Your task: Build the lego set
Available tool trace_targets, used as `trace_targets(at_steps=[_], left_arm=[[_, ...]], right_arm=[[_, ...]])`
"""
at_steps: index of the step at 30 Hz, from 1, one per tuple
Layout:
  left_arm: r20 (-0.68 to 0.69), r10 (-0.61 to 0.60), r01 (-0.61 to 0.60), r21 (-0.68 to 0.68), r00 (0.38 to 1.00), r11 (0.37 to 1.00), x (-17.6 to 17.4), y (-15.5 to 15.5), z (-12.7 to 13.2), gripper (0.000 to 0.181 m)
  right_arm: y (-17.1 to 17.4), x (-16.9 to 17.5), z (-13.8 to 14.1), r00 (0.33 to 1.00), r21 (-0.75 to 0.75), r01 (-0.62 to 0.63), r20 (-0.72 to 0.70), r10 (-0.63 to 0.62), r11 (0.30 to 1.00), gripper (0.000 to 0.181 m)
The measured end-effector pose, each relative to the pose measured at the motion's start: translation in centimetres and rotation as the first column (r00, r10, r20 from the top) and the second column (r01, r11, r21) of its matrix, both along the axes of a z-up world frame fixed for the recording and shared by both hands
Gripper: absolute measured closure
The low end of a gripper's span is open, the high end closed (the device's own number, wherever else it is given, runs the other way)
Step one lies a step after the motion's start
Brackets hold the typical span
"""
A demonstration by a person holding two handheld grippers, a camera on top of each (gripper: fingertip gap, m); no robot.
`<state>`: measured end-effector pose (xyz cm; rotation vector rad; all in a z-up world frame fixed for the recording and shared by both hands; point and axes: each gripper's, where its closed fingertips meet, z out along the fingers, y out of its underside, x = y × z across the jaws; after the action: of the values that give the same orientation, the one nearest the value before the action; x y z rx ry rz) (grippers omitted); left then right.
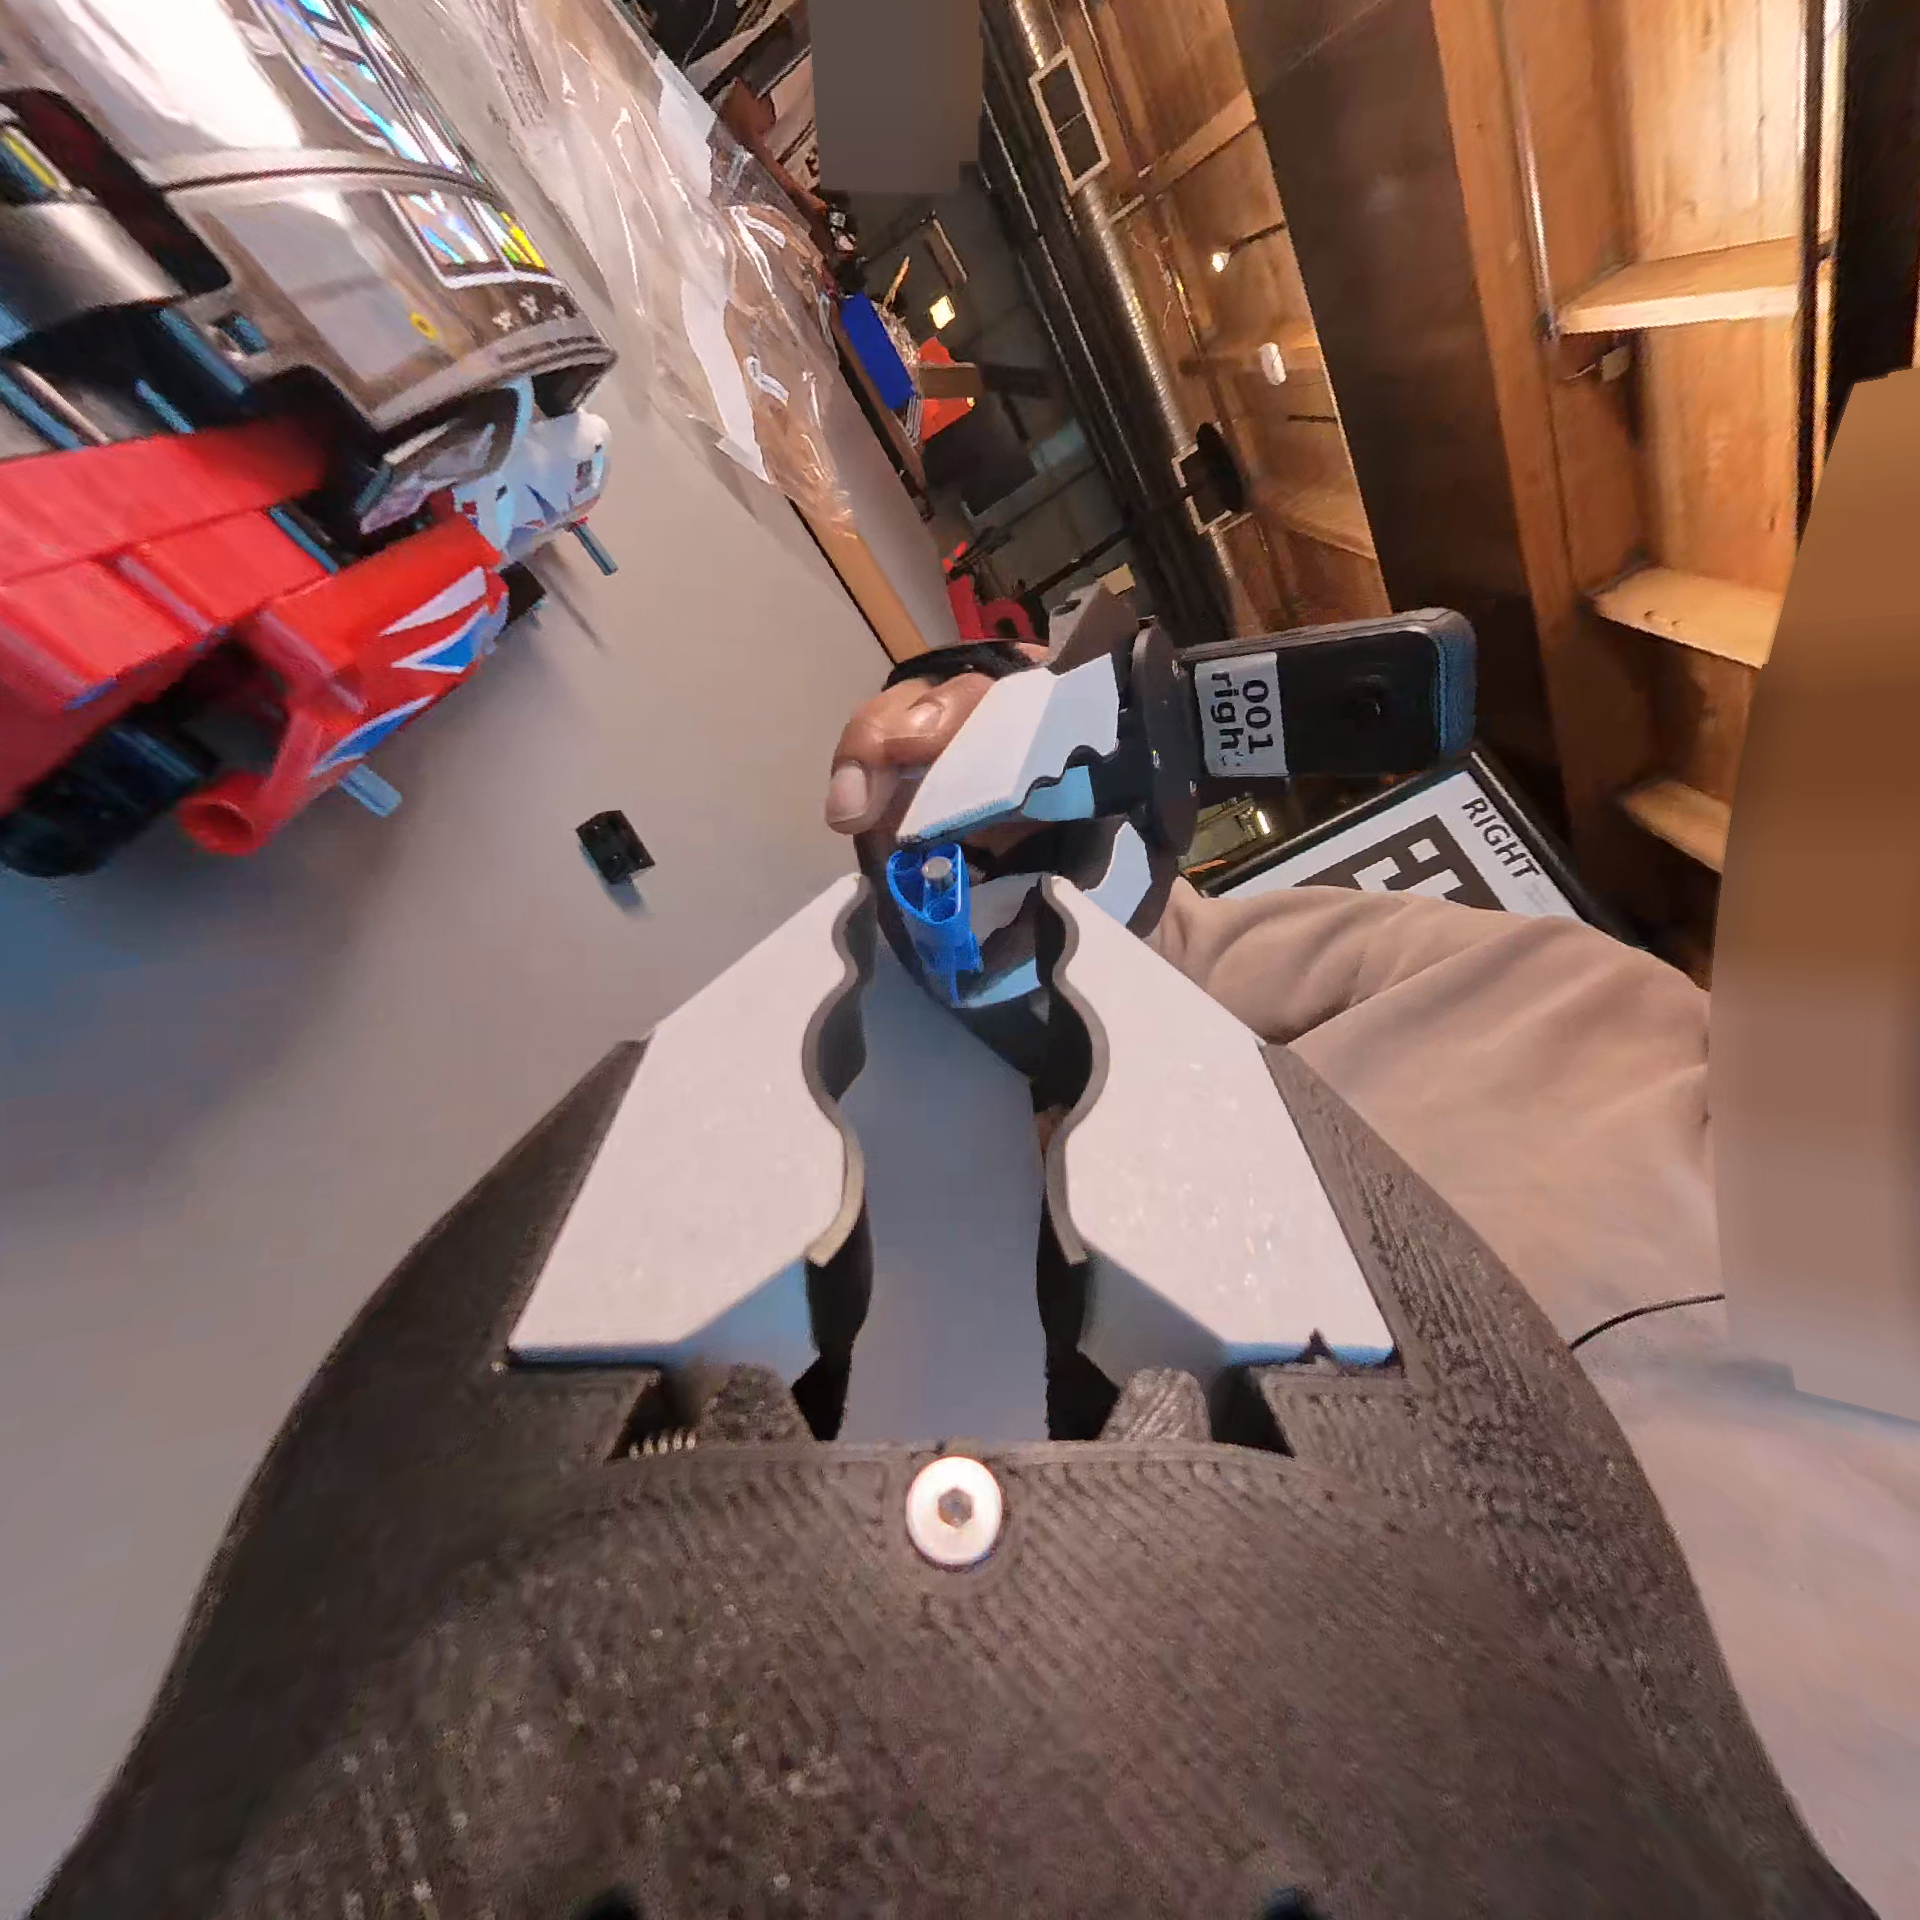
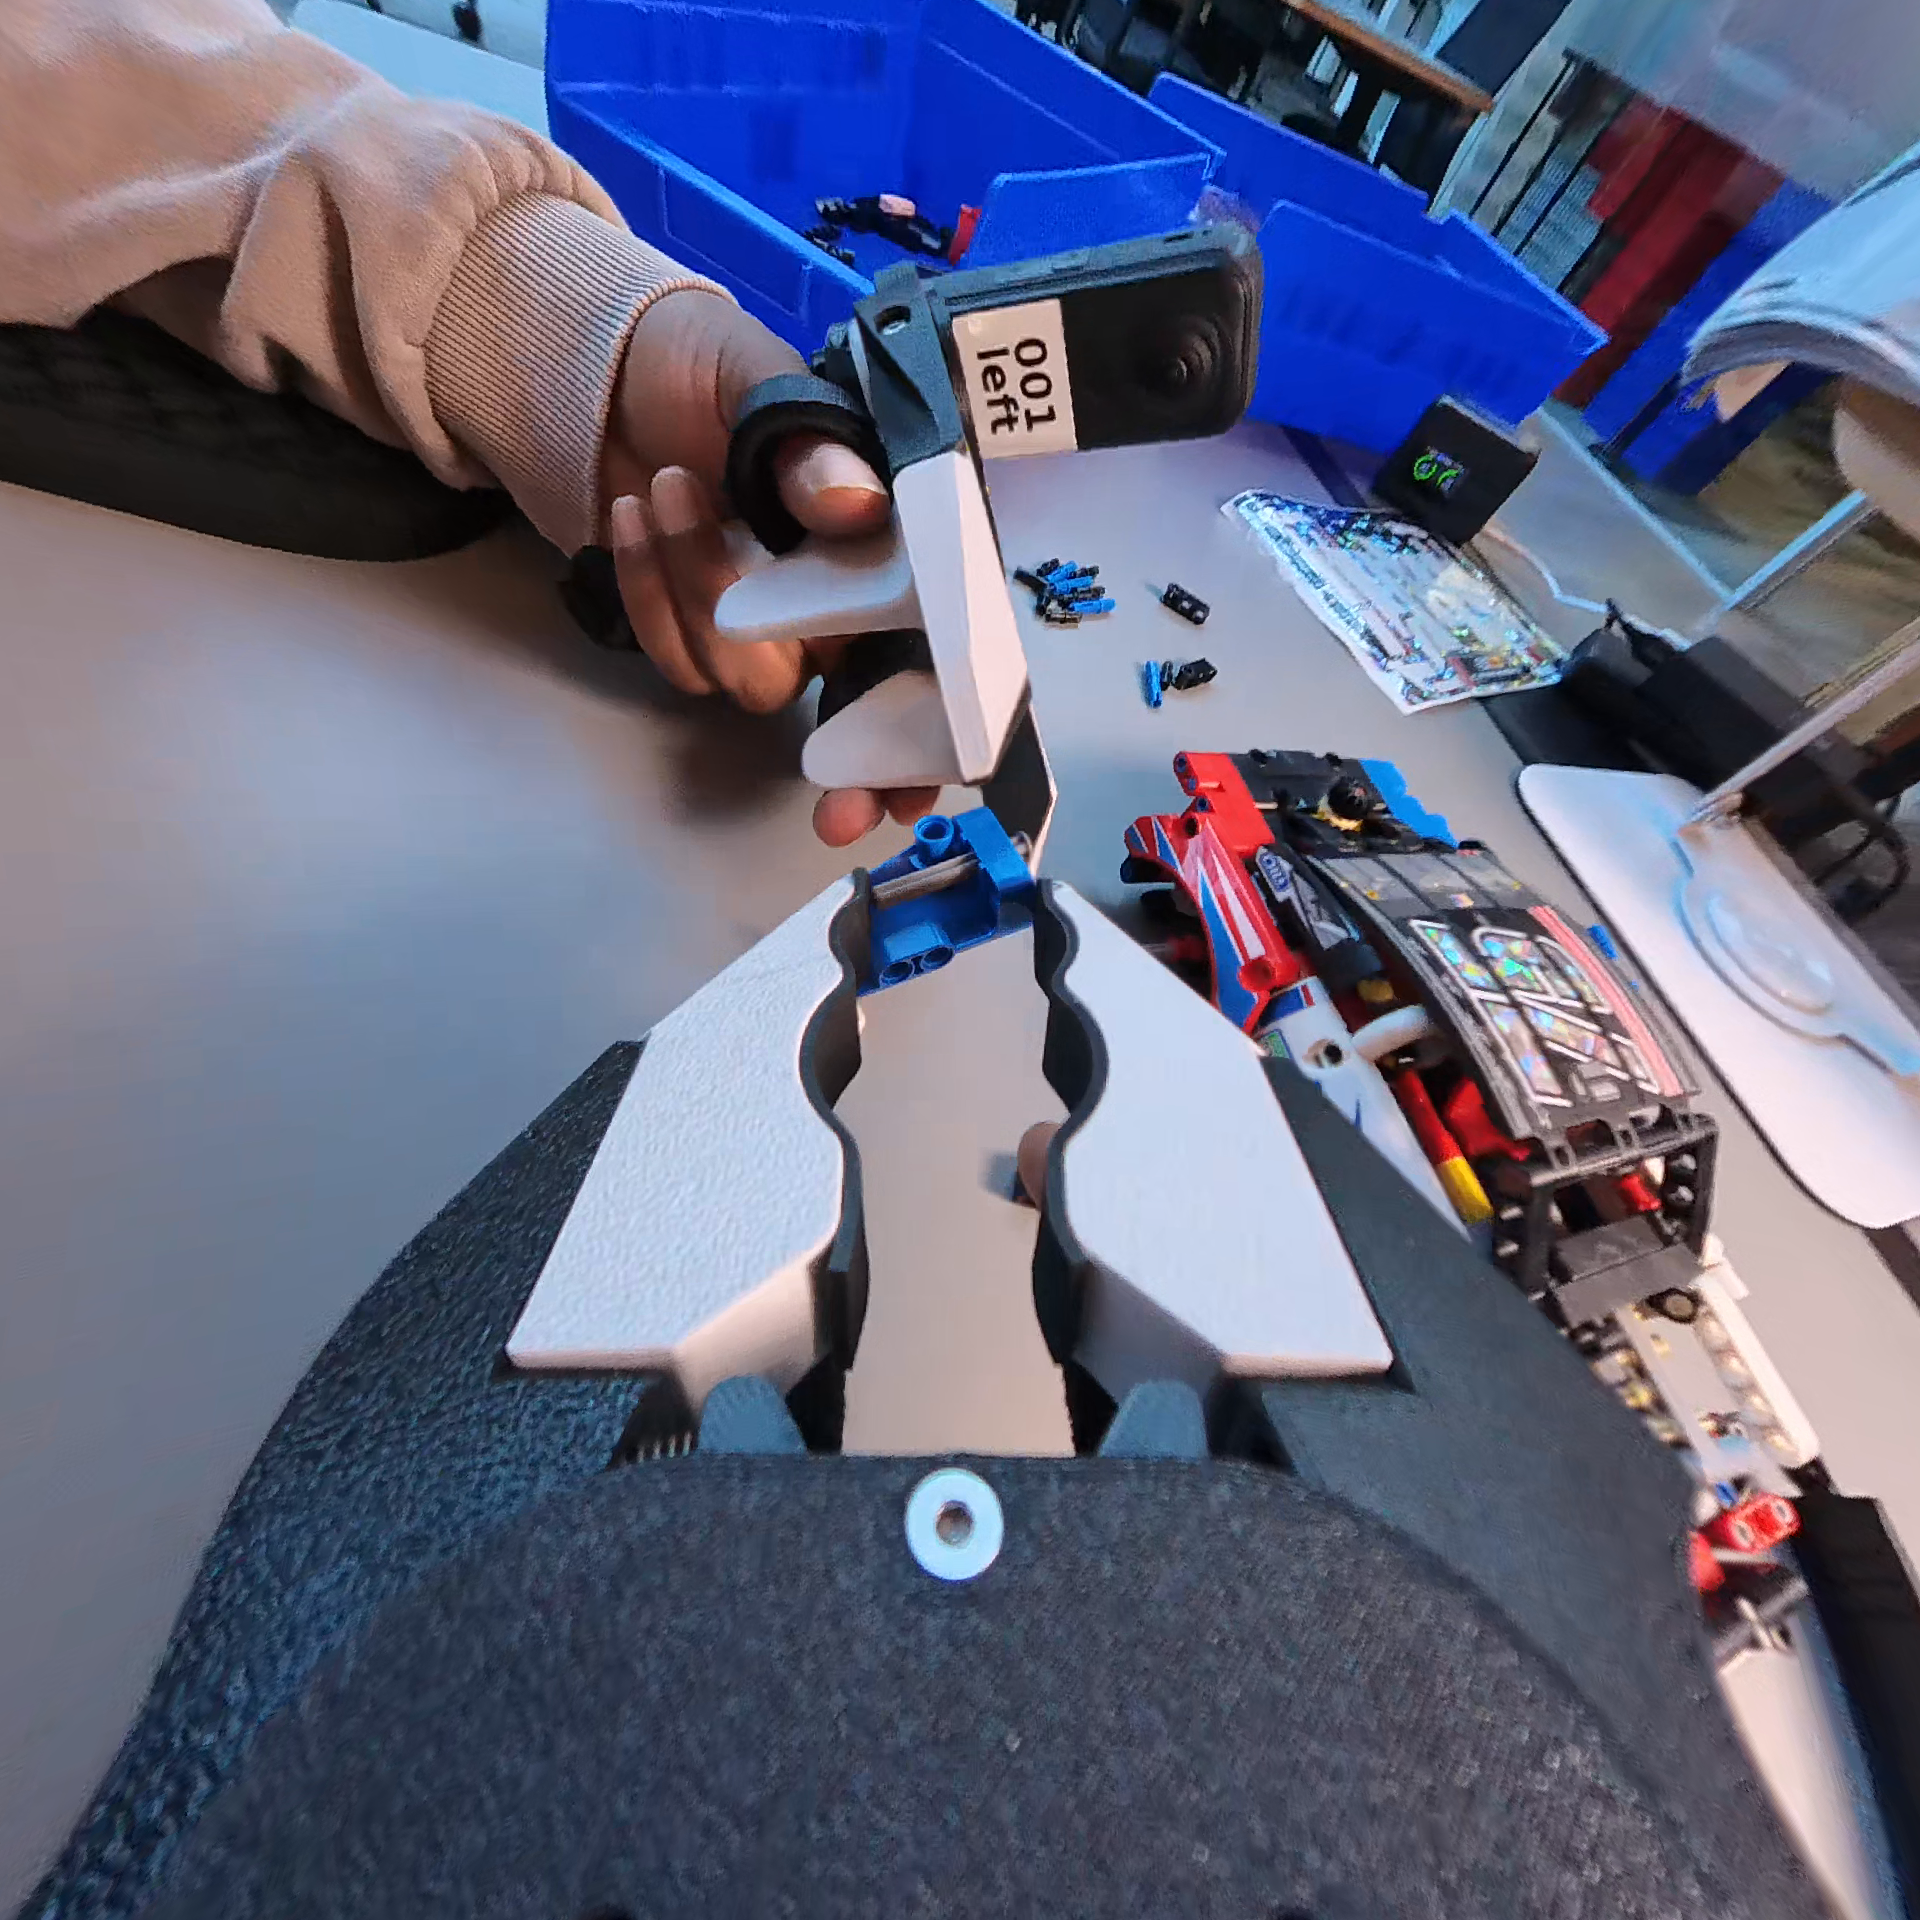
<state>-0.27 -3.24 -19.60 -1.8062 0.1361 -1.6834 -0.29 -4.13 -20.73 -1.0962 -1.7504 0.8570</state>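
— Holding anything, that right gripper [image 2: 945,894]?

— Yes. Its fingertips are clamped on a small blue lego piece [image 2: 940,904] with a grey pin through it, held above the grey table [image 2: 312,831].

— And the left gripper [image 1: 951,894]?

— Its fingers stand apart, with the blue piece just beyond the tips, between them. In the right wrist view one left finger comes down right beside the piece; I cannot tell whether it touches.

— Where is the car?

— The red, black and white lego car [image 2: 1455,1018] lies on the table, just right of the right gripper. Loose blue and black pins [image 2: 1070,590] lie farther back, near blue bins [image 2: 862,135] and a sticker sheet [image 2: 1392,592].
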Motion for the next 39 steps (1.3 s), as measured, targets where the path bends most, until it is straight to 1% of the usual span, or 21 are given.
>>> trace_targets(at_steps=[3,6,8,10,12,15,17,20,22,24,26,29,32,36,39], left_arm=[[-0.022,-0.012,0.013,0.007,1.0,1.0,0.4,-0.3,-0.1,0.16],[-0.03,0.016,-0.015,0.016,0.999,1.0,0.0,0.1,-0.1,0.17],[-0.04,0.033,-0.032,0.024,0.999,0.999,-0.3,0.2,-0.1,0.17],[-0.057,0.043,-0.04,0.043,0.997,0.998,-0.3,0.3,-0.1,0.17],[-0.078,0.041,-0.035,0.073,0.996,0.997,-0.3,0.1,0.0,0.17],[-0.108,0.043,-0.029,0.131,0.993,0.991,-0.4,-0.1,0.3,0.171],[-0.123,0.046,-0.028,0.144,0.991,0.989,-0.5,-0.1,0.2,0.171],[-0.14,0.038,-0.017,0.147,0.989,0.989,-0.5,-0.2,0.0,0.17],[-0.18,0.04,-0.011,0.164,0.983,0.986,-0.5,-0.2,-0.5,0.17],[-0.262,0.047,0.007,0.203,0.964,0.979,-0.5,-0.3,-1.2,0.17],[-0.357,0.061,0.035,0.256,0.932,0.966,-0.4,-0.5,-1.9,0.17],[-0.451,0.088,0.072,0.324,0.888,0.943,-0.2,-0.7,-2.5,0.171],[-0.517,0.114,0.114,0.388,0.848,0.915,0.1,-0.9,-2.8,0.17],[-0.567,0.156,0.155,0.461,0.809,0.874,0.2,-1.2,-2.8,0.17],[-0.593,0.2,0.158,0.495,0.78,0.855,-0.1,-1.0,-2.9,0.17]], right_arm=[[-0.1,-0.3,0.2,0.999,0.069,0.005,-0.035,-0.003,0.998,0.153],[0.2,-0.5,0.4,0.997,0.161,0.031,-0.072,-0.02,0.987,0.154],[0.4,-0.6,0.4,0.996,0.221,0.05,-0.09,-0.031,0.974,0.155],[0.4,-0.7,0.4,0.994,0.234,0.061,-0.101,-0.038,0.97,0.155],[0.2,-0.8,0.5,0.994,0.219,0.052,-0.106,-0.029,0.974,0.153],[-0.1,-0.7,0.9,0.993,0.138,0.029,-0.116,-0.013,0.99,0.15],[0.0,-0.5,0.9,0.994,0.091,0.022,-0.107,-0.012,0.996,0.146],[0.1,-0.3,0.5,0.997,0.046,0.007,-0.078,-0.003,0.999,0.147],[0.2,-0.1,0.5,0.997,0.023,0.004,-0.079,-0.003,1.0,0.149],[0.1,0.0,0.5,0.997,-0.017,-0.007,-0.074,0.005,1.0,0.151],[-0.1,0.2,0.4,0.998,-0.061,-0.024,-0.063,0.02,0.998,0.154],[0.1,0.3,0.3,0.998,-0.093,-0.019,-0.056,0.014,0.995,0.159],[0.3,0.4,-0.2,1.0,-0.087,-0.012,-0.028,0.009,0.996,0.159],[0.3,0.6,-1.4,0.999,-0.066,-0.016,0.027,0.018,0.998,0.157],[0.2,0.8,-2.6,0.996,-0.051,-0.02,0.09,0.025,0.998,0.157]])
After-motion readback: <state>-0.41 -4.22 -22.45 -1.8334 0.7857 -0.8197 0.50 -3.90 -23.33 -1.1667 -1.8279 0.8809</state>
